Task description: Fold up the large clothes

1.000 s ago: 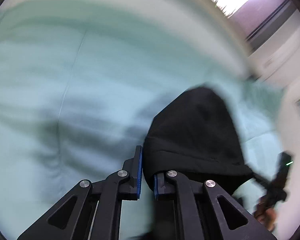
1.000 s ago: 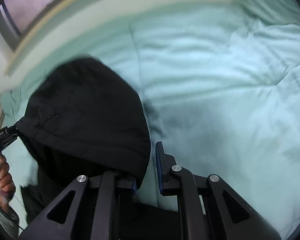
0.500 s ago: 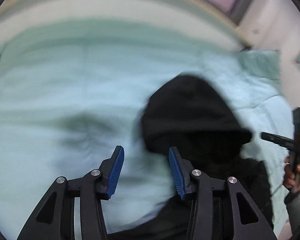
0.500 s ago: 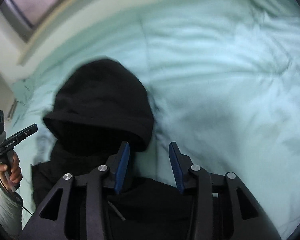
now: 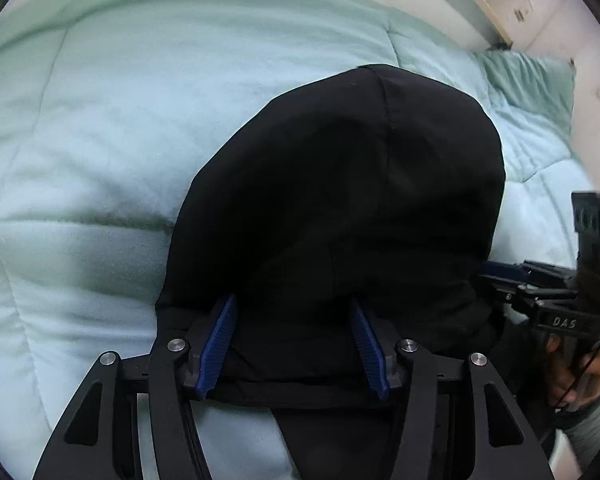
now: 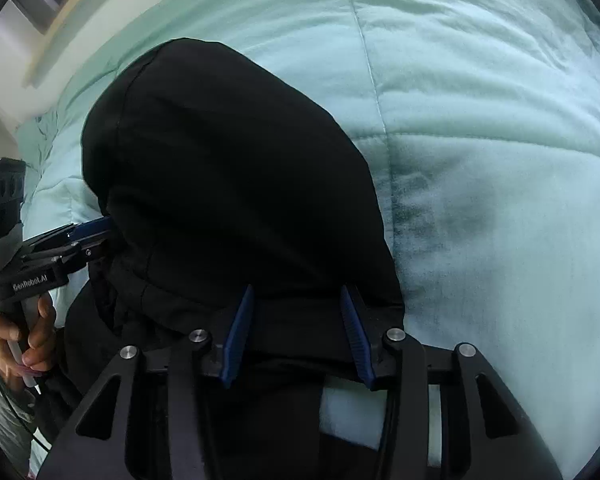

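- Right now a black hoodie (image 5: 340,184) lies on a bed covered by a pale green quilt (image 5: 100,140), its hood spread rounded-end away from both cameras.
- Left claw (image 5: 294,336): blue-padded fingers (image 5: 222,336) stand wide apart, straddling the near hem of the hood, with black cloth filling the gap between them. Nothing is pinched.
- Right claw (image 6: 296,330): its fingers (image 6: 238,332) are likewise spread, set over the hood's lower edge near the hood's right side, with cloth between and under them but not squeezed.
- In the left view the right claw (image 5: 496,270) comes in from the right edge and reaches the hood's side; the hand (image 5: 576,376) holding it shows below.
- In the right view the left claw (image 6: 90,234) reaches the hood's left side, with a hand (image 6: 24,336) gripping its handle.
- A pillow (image 5: 528,84) in the same green sits at the far right corner of the bed.
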{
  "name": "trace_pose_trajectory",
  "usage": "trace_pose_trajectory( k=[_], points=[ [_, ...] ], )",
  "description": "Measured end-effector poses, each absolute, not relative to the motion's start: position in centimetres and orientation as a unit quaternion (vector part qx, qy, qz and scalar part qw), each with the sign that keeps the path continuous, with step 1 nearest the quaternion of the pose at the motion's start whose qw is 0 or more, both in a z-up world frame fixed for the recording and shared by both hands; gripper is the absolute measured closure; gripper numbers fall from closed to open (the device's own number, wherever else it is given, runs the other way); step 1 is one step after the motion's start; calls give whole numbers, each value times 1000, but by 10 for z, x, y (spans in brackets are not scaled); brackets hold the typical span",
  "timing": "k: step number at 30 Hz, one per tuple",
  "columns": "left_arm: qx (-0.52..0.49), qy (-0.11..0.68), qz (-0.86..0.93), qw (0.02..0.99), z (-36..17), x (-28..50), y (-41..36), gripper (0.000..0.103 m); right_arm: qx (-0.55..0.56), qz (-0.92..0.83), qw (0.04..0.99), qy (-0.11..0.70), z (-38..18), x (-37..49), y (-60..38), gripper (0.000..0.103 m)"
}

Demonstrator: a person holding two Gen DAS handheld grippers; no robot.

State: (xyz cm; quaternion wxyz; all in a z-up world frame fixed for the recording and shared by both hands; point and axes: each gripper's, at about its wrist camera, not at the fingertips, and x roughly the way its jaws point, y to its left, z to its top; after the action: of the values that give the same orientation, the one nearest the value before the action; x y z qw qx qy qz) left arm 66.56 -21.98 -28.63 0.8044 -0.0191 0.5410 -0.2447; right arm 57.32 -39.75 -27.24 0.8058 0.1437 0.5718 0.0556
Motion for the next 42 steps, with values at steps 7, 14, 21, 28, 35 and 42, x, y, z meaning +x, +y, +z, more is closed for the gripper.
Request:
trace_pose_trajectory(
  k=[7,14,21,28,35,42],
  points=[
    [-28,507,-276,816,-233,646,-207,43,137,79,820,550,-236,564,-401,51],
    [-31,455,-293,840,-181,656,-189,24,124,72,847,513,-208,581,-423,17],
    [-102,546,-320,767,-231,736,-184,24,165,137,802,557,-240,625,-437,17],
    [-121,558,-347,744,-269,744,-205,41,171,183,782,570,-264,651,-423,33],
    [-75,498,-365,783,-225,703,-201,83,112,187,817,534,-220,621,-403,76],
    [-24,413,-390,823,-136,603,-185,84,51,164,871,460,-136,536,-381,77]
  ],
)
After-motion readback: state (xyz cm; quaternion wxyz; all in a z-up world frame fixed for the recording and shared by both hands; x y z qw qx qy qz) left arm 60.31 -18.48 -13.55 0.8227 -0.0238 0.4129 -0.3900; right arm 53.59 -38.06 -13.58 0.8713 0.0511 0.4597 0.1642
